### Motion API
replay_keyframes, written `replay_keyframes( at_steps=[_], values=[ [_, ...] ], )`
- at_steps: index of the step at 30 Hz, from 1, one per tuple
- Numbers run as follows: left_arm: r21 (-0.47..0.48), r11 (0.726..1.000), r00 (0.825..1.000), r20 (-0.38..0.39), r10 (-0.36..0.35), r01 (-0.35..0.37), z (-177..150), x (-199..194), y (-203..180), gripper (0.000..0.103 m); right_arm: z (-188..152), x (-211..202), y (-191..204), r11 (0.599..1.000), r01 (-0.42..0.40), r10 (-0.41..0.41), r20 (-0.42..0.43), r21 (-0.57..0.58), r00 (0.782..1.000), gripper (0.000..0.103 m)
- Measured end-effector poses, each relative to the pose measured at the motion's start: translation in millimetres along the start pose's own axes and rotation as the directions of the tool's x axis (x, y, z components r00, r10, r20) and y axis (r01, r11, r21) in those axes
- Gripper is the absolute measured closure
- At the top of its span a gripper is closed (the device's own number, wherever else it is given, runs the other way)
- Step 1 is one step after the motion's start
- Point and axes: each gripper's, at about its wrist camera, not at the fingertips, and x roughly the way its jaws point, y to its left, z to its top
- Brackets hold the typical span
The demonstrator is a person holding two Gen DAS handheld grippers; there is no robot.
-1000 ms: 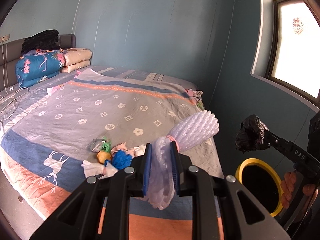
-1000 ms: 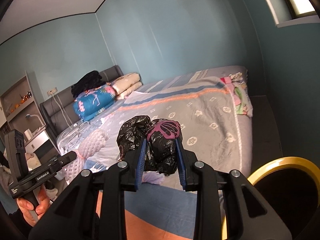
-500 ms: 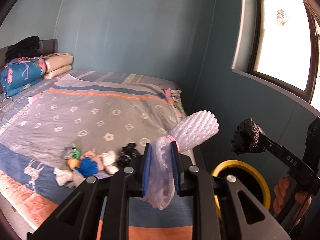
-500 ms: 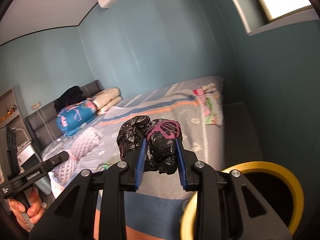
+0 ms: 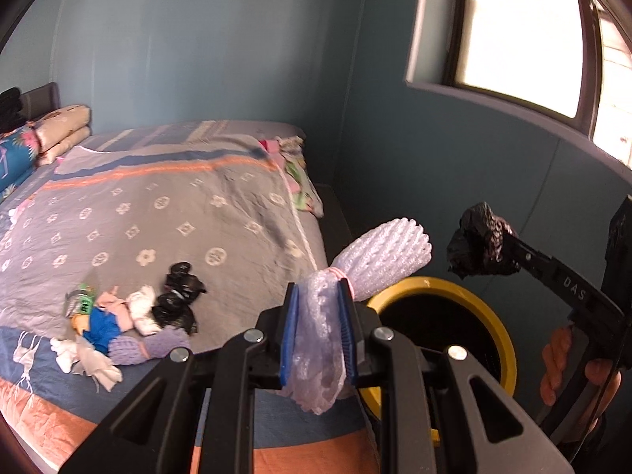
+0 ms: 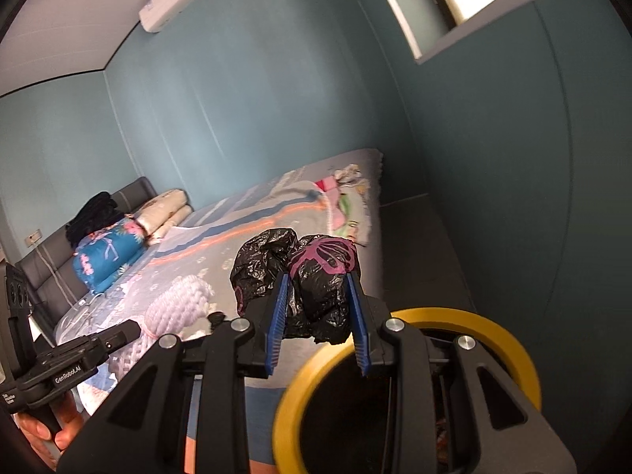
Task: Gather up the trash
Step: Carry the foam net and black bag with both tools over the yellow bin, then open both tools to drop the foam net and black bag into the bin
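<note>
My left gripper is shut on a white foam net wrap and holds it beside the rim of the yellow-rimmed trash bin. My right gripper is shut on a crumpled black plastic bag with a pink print, held above the bin's near rim. That bag also shows in the left wrist view, above the bin. A pile of trash lies on the bed: black bags, white paper, blue and purple scraps.
The bed with a grey patterned cover fills the left. Folded quilts and pillows are stacked at the headboard. The bin stands on the floor between bed and teal wall. A window is upper right.
Both grippers have swung right toward the bin with their loads. The bin now sits nearer and larger under both grippers. The trash pile on the bed shifted left in view.
</note>
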Motion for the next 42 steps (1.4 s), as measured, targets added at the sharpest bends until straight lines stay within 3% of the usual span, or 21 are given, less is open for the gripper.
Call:
replay_keyframes(
  at_steps=[7,19,25,35,42],
  values=[
    [0.077,0.996,0.995,-0.091,-0.038,0.045,-12,37,-35,0.084,-10,4,-36,0.997,0.063,-0.061,-0.032,0.05,0.998,0.074],
    [0.095,0.978,0.963,-0.214,-0.162,0.185,-33,88,-78,0.08,-25,7,-80,0.986,0.113,-0.107,-0.055,0.12,0.993,0.069],
    [0.08,0.978,0.959,-0.224,-0.173,0.195,-36,92,-79,0.065,-25,7,-81,0.984,0.119,-0.115,-0.041,0.133,0.993,0.059],
    [0.052,0.984,0.976,-0.149,-0.161,0.17,-28,70,-66,0.025,-18,5,-68,0.986,0.106,-0.105,-0.018,0.126,0.994,0.042],
    [0.017,0.996,0.996,-0.048,-0.081,0.082,-15,39,-29,0.015,-9,8,-42,0.997,0.017,-0.016,-0.01,0.081,1.0,0.038]
  ],
)
